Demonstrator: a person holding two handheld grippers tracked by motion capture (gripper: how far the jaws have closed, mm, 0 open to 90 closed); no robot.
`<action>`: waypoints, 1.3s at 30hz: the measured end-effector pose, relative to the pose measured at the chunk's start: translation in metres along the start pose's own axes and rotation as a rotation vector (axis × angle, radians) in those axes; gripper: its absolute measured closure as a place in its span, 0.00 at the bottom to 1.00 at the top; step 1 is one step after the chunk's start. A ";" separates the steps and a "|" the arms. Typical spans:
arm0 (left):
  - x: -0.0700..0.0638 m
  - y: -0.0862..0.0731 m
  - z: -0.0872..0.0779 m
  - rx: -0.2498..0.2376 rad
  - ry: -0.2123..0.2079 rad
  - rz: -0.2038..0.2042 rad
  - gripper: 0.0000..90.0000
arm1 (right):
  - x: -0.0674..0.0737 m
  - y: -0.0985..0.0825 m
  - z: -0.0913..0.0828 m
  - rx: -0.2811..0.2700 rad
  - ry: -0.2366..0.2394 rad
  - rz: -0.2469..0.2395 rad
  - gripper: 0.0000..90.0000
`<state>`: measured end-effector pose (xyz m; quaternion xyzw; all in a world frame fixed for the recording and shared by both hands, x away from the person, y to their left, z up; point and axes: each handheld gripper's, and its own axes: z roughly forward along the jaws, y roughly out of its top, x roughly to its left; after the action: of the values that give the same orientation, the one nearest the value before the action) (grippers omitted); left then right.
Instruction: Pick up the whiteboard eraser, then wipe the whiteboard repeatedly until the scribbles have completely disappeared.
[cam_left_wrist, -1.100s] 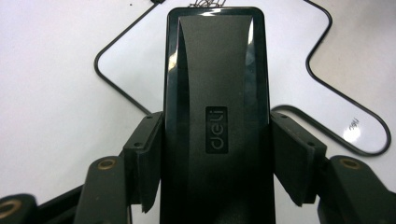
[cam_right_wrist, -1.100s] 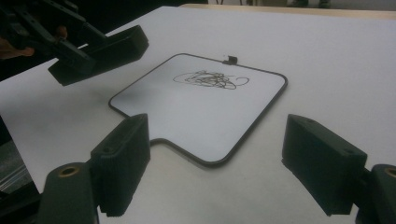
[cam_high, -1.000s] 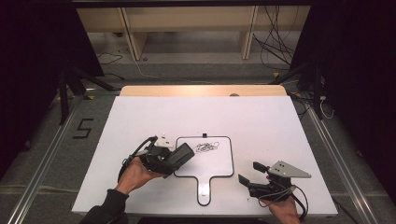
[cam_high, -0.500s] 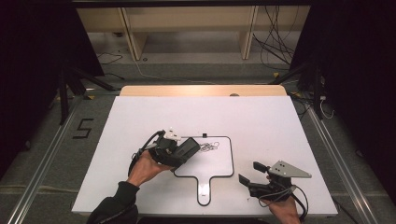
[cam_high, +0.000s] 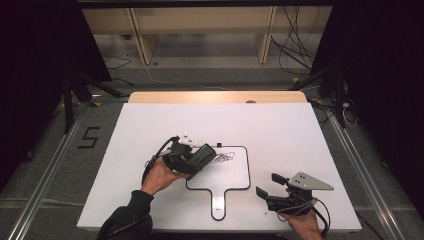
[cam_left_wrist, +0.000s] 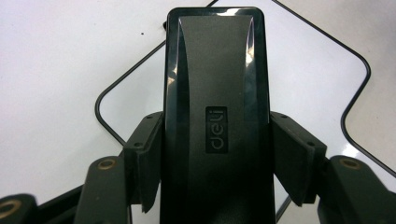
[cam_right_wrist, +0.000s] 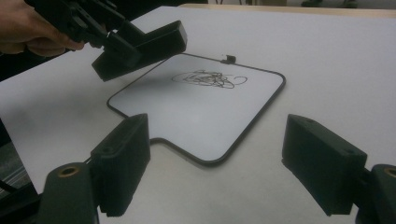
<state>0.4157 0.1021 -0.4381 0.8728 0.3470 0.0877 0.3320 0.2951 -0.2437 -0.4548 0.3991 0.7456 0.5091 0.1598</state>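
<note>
White worktop (cam_high: 150, 130), dark floor around. Left hand-held gripper (cam_high: 200, 159) clamps eraser (cam_left_wrist: 215, 93) over whiteboard's (cam_high: 235, 175) left edge, near scribble (cam_high: 224, 157); board sits mid-worktop toward near edge. Right hand-held gripper (cam_high: 269, 186) wide, empty, near right corner.

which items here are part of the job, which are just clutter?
In play:
- black eraser, clamped in the left tongs
- paddle-shaped whiteboard
- marker scribble on it
- right tongs, open, near the board's handle

Lying about:
- wooden strip along the table's far edge
- cables on the floor
</note>
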 end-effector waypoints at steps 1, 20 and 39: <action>0.000 0.001 0.001 0.003 -0.002 -0.001 0.45 | 0.000 0.000 0.000 0.001 -0.001 0.001 0.27; -0.003 0.017 0.028 0.054 0.005 0.040 0.45 | -0.002 -0.001 -0.001 0.002 -0.003 0.009 0.27; -0.003 0.022 0.045 0.093 0.004 0.049 0.45 | -0.003 -0.001 -0.001 0.004 0.001 0.007 0.27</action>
<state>0.4429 0.0648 -0.4586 0.8953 0.3297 0.0812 0.2882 0.2963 -0.2464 -0.4558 0.4018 0.7453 0.5085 0.1567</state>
